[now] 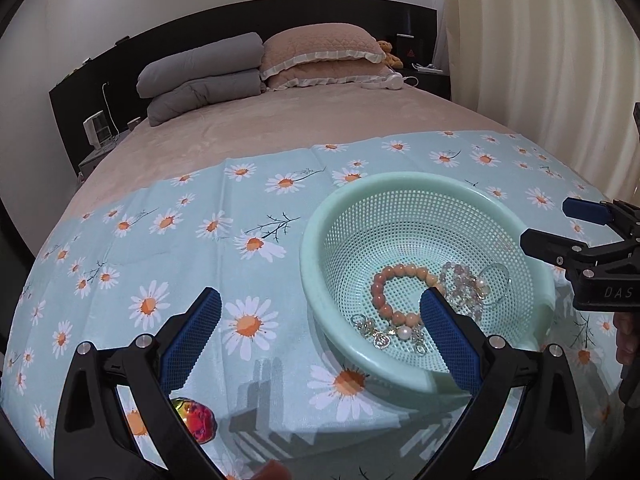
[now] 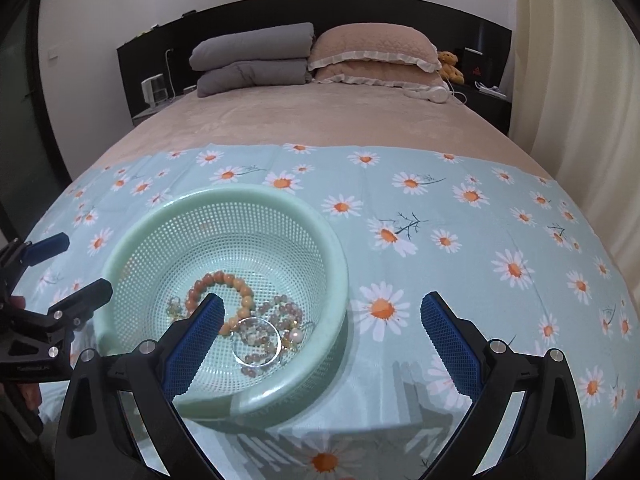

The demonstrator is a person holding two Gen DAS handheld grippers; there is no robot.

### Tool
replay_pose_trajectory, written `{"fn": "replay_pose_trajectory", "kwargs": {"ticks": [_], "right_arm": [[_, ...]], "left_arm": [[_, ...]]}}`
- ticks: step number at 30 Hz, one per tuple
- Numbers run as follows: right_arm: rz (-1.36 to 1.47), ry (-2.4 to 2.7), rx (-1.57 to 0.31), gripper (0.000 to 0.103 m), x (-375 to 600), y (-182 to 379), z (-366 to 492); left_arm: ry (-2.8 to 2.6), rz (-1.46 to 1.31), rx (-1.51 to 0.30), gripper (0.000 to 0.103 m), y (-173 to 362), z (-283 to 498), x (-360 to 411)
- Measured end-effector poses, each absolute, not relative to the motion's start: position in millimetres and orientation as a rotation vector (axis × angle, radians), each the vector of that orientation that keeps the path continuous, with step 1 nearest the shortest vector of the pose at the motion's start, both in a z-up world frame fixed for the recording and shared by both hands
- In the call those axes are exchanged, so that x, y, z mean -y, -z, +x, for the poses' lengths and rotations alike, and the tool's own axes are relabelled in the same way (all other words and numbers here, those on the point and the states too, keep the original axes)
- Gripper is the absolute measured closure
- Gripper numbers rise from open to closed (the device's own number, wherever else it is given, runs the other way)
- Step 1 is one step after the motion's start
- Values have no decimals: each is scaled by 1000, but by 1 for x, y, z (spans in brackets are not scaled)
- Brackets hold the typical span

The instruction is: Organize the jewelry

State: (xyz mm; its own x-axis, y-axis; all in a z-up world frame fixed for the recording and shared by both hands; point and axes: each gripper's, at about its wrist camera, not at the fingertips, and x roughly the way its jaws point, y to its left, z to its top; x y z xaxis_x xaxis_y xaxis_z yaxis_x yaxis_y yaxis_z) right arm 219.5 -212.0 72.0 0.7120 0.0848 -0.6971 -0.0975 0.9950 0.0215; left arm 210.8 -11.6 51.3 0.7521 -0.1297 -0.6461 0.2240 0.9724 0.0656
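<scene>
Inside basket (image 2: 224, 208), bracelets (image 2: 240, 304) lie beyond both open grippers.

Daisy-print cloth (image 2: 460, 240) spread directly beneath tool. Beige bedspread (image 2: 320, 120) seen beyond it. Far ahead, grey folded quilt (image 2: 252, 60) stacked left of frilled beige pillows (image 2: 372, 54). Teddy bear (image 2: 451, 66) propped right of pillows, white headphones (image 2: 430, 94) laid nearby. Black headboard (image 2: 360, 8) behind. Small white appliance, possibly heater (image 2: 154, 88), at far left. Cream curtain (image 2: 580, 100) hung right.
</scene>
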Motion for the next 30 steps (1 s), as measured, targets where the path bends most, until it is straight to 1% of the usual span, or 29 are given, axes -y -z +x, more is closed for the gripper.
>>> {"fn": "replay_pose_trajectory", "kwargs": {"ticks": [9,10,11,12,13,14,16,17,19,20,21,22,25,26,28,30], "right_arm": [[-6,-131,-849,11,209,-42,244],[-4,-134,-856,15,208,-40,245],[-3,-136,-870,39,207,-37,245],[5,-143,-897,57,207,-34,247],[16,-161,-921,60,206,-30,248],[15,-176,-934,71,204,-27,248],[-4,-157,-938,72,202,-26,245],[3,-155,-939,75,203,-26,244],[35,-152,-943,78,206,-27,243],[45,-153,-947,80,208,-27,243],[39,-153,-948,80,207,-28,242],[23,-147,-947,80,206,-27,241],[15,-142,-949,80,206,-28,240],[14,-140,-951,80,206,-28,239],[17,-136,-955,80,207,-28,239],[20,-130,-962,80,208,-28,239]], "left_arm": [[204,162,-746,6,-24,235,18],[208,164,-749,6,-22,235,19],[214,162,-751,6,-21,235,19],[220,156,-753,6,-21,234,19],[223,152,-754,6,-21,234,19],[228,155,-754,6,-21,233,20],[235,169,-750,6,-22,230,23],[245,172,-753,6,-22,228,25],[276,167,-769,14,-20,226,29],[284,170,-780,28,-18,225,31],[288,173,-785,36,-17,224,34],[295,173,-785,39,-16,223,35],[290,160,-793,42,-15,221,36],[292,149,-795,45,-15,221,34],[284,134,-797,55,-17,222,31],[282,110,-808,62,-19,224,25]]}}
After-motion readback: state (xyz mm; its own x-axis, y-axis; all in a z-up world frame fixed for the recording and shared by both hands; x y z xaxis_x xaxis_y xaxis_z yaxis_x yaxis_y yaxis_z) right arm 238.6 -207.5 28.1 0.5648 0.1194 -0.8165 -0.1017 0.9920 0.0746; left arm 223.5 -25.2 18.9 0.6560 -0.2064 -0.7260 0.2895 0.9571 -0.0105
